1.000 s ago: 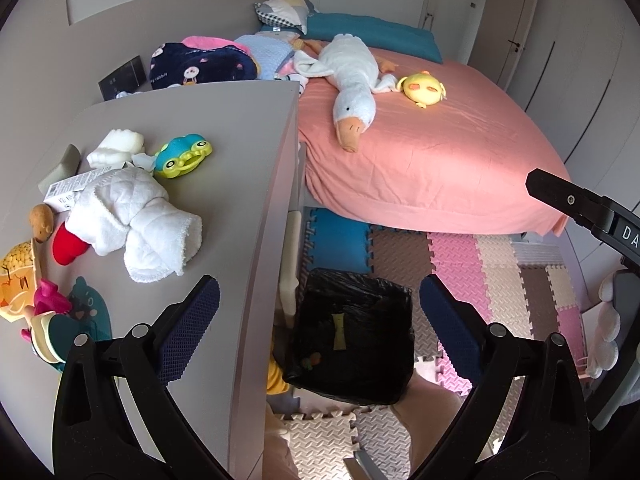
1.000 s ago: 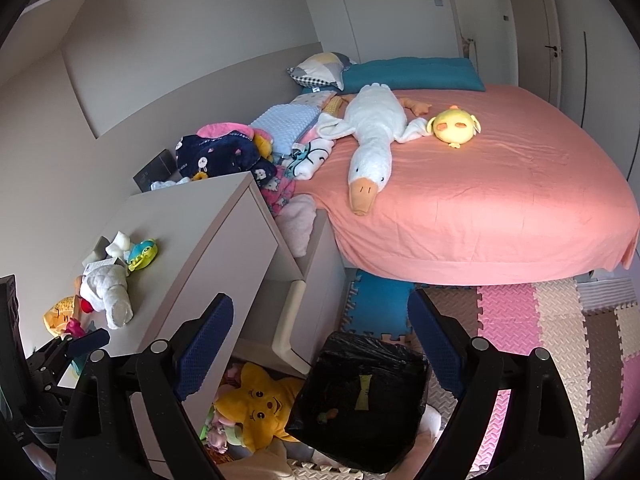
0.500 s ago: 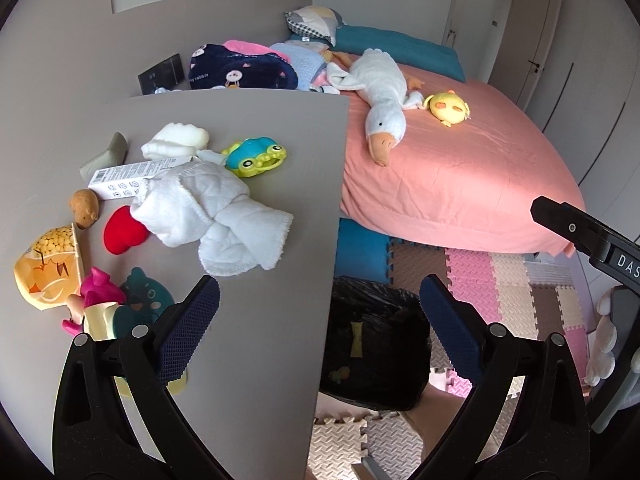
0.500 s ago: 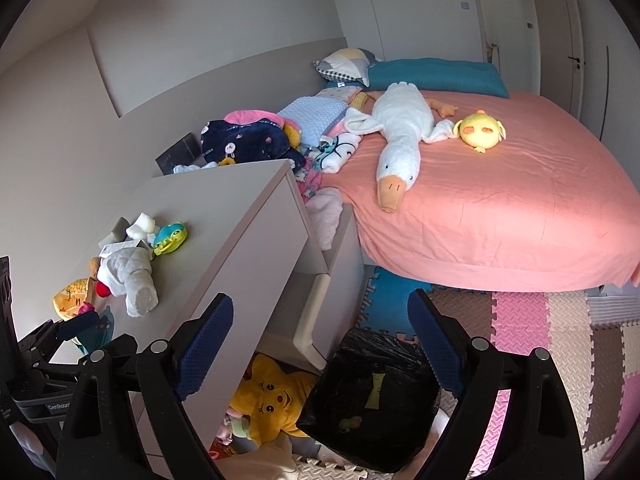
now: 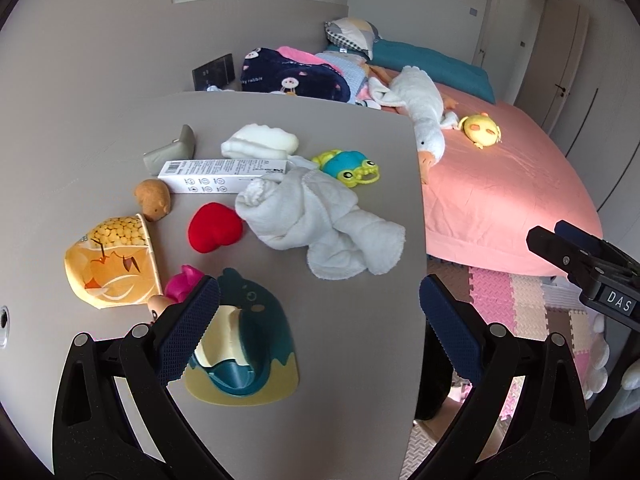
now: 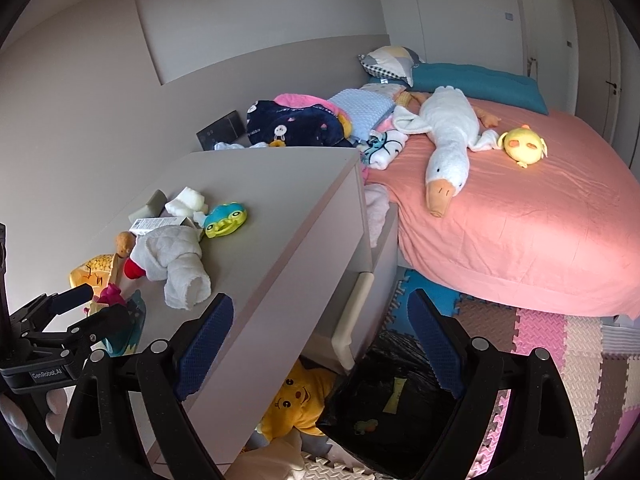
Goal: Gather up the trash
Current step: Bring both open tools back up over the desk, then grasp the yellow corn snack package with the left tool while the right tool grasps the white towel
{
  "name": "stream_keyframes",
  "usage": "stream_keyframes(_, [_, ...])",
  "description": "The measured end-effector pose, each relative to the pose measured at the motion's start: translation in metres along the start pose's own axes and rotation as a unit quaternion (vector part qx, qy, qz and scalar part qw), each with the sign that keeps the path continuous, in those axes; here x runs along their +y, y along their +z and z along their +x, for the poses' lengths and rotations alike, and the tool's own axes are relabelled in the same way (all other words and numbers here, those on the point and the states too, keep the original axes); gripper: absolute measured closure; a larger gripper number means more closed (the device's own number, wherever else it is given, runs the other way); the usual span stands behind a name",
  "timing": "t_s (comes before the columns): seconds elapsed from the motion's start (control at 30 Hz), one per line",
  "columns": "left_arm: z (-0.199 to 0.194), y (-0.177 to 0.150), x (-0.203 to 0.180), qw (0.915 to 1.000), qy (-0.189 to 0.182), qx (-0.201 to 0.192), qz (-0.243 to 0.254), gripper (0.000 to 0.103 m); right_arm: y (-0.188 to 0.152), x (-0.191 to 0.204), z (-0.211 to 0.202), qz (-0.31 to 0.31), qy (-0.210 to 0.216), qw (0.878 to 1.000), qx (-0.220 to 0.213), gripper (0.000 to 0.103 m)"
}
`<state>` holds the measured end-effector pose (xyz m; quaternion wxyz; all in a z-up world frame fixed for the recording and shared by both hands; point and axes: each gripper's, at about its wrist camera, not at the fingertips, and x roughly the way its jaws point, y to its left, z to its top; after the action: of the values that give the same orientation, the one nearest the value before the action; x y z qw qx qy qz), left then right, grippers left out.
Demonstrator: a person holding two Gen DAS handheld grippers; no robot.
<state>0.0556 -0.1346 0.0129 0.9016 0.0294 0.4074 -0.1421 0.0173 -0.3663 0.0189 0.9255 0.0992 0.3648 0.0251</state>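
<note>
Both hand-held grippers, left (image 5: 320, 320) and right (image 6: 320, 334), spread empty above worktop (image 5: 340, 360); next, probably pinch the carton (image 5: 224, 175) for bin (image 6: 384, 408).

One goose plush (image 6: 446, 148), one popcorn cup (image 5: 114, 262)

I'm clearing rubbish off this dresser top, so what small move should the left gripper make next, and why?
Probably ease the left gripper forward toward the white printed carton. Its jaws stand open and empty over the dresser top, and the carton, lying partly under the white towel, looks like packaging among toys. The black-lined bin waits on the floor.
</note>
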Motion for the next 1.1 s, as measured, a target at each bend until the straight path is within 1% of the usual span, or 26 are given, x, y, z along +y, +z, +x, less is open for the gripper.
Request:
stream_keyframes(0.23, [-0.007,0.002,0.038,0.9993,0.014,-0.011,-0.034,0.007,0.002,0.034,0.018,-0.026,0.022,0.999,0.004,0.014])
stream_keyframes(0.4, [-0.015,0.005,0.059,0.9984,0.02,-0.025,-0.046,0.007,0.003,0.059,0.03,-0.051,0.03,0.998,0.007,0.014])
stream_keyframes(0.6, [-0.015,0.006,0.086,0.9973,0.032,-0.023,-0.062,0.007,0.005,0.081,0.043,-0.068,0.041,0.997,0.012,0.014])
stream_keyframes(0.8, [-0.017,0.007,0.121,0.9943,0.068,-0.026,-0.077,0.007,0.009,0.102,0.059,-0.079,0.063,0.995,0.017,0.014])
stream_keyframes(0.93, [-0.013,0.004,0.151,0.9905,0.092,-0.019,-0.1,0.007,0.013,0.112,0.07,-0.09,0.064,0.994,0.021,0.014])
stream_keyframes(1.1, [0.002,-0.001,0.182,0.9868,0.088,0.002,-0.136,0.007,0.018,0.119,0.084,-0.093,0.064,0.993,0.026,0.014])
